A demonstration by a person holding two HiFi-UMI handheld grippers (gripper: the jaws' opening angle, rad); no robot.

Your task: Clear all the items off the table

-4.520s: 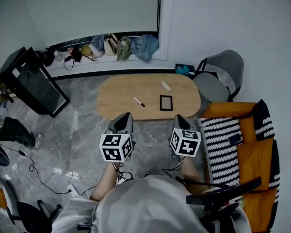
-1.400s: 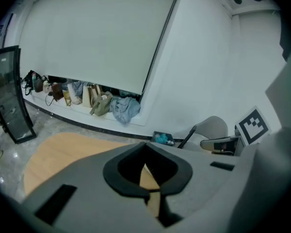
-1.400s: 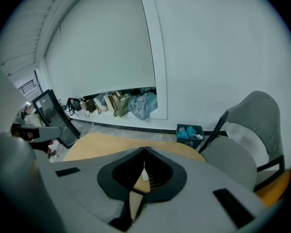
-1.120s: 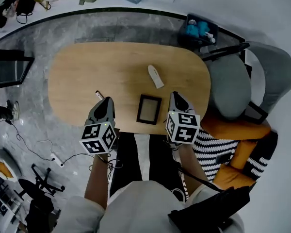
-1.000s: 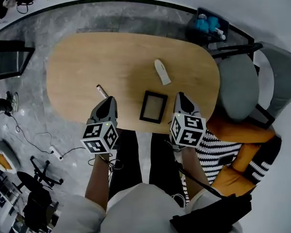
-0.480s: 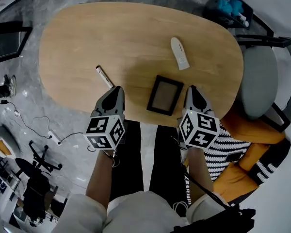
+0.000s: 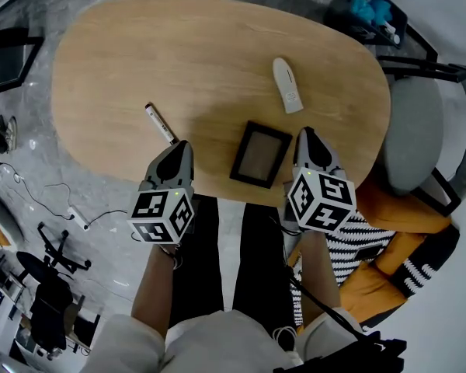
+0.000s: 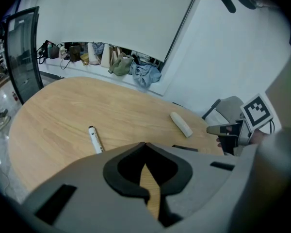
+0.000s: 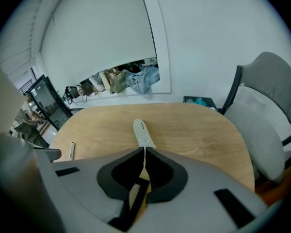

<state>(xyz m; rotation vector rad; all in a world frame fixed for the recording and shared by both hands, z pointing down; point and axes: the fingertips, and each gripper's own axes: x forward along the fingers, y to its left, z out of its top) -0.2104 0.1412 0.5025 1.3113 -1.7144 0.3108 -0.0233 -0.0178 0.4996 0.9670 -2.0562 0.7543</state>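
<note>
Grey left gripper (image 7: 182,146) and right gripper (image 7: 305,133), jaws pressed together empty, flanking black rectangular frame (image 7: 259,154) at six o'clock edge of oval wooden table (image 7: 179,45): unopened, liable to shove it off.

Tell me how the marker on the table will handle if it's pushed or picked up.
The marker is a slim round tube lying flat on the smooth table, so a sideways push would probably roll it. It looks stiff and likely light, easy to lift. Its narrow barrel may pivot unless gripped near the middle.
</note>
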